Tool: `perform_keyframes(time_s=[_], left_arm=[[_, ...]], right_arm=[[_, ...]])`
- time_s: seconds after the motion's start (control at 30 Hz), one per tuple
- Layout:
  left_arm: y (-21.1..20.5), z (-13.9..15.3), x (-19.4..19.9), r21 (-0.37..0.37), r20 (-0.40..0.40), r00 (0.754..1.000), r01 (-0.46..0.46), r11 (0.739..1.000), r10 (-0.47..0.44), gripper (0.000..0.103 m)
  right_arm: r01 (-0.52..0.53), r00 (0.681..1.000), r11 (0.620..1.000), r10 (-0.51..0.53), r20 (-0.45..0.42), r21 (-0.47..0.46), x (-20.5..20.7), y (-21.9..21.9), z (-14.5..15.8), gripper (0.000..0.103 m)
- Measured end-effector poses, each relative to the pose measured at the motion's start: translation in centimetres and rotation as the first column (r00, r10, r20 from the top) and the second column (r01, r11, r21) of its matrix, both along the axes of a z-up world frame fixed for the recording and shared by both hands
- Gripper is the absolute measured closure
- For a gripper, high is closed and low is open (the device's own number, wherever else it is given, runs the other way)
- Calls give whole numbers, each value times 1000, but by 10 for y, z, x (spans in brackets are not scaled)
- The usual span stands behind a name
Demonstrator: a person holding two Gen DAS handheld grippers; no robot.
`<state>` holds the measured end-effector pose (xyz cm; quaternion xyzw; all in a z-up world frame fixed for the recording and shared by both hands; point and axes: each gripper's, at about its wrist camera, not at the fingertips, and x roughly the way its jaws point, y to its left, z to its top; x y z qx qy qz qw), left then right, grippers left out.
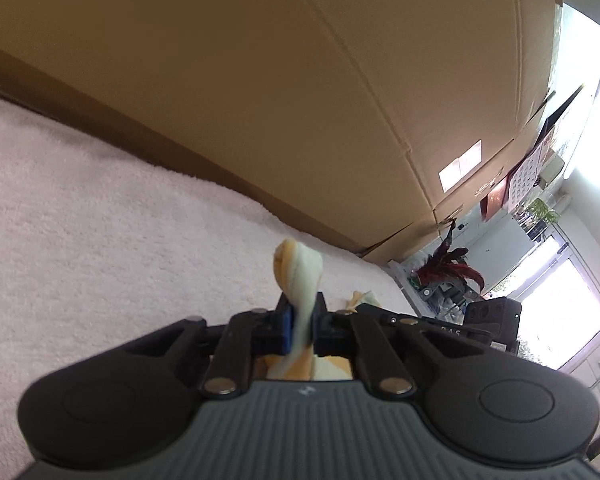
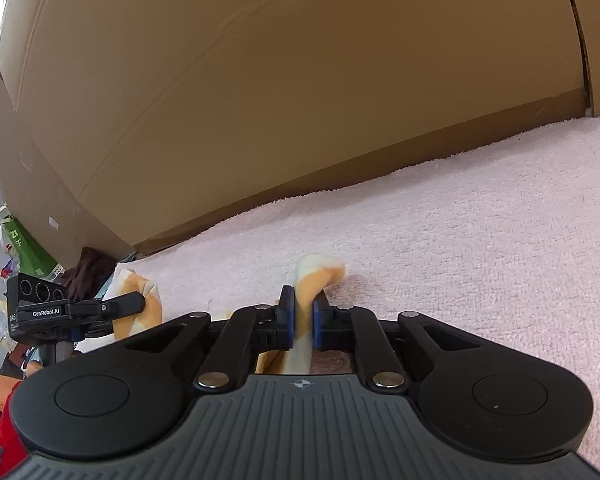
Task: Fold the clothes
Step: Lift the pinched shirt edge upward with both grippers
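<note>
Low at frame centre, our left gripper [image 1: 300, 320] and right gripper [image 2: 303, 320] each pinch an edge of the orange-and-white garment [image 2: 320, 276], closed tight, probably to carry a fold across the pink surface [image 2: 460, 220].

both grippers share one build: the left gripper [image 1: 300, 320] and right gripper [image 2: 303, 322] have black linkage arms, silver rivets, blue pads [image 2: 289, 322] and a ribbed grey body bearing a small round emblem.
</note>
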<state>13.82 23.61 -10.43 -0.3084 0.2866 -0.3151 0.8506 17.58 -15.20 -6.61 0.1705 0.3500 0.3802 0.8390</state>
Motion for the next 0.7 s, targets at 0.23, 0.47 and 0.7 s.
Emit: perform_keyframes(time_s=[0.23,0.47,0.7], left_arm=[[-8,14,-13,114,100,995,-41,993,30,102],[-17,9,-4,208,45,998,-42,977,33,100],[-16,6,-2,180,23,999,-39,983,35,72]], right_arm=[[-36,996,997,31,83,64,-10,-5,11,94],[-35,999,999,35,-11,28,1,-5,1,82],[-67,998,996,68,-15,54,-1,1,1,60]])
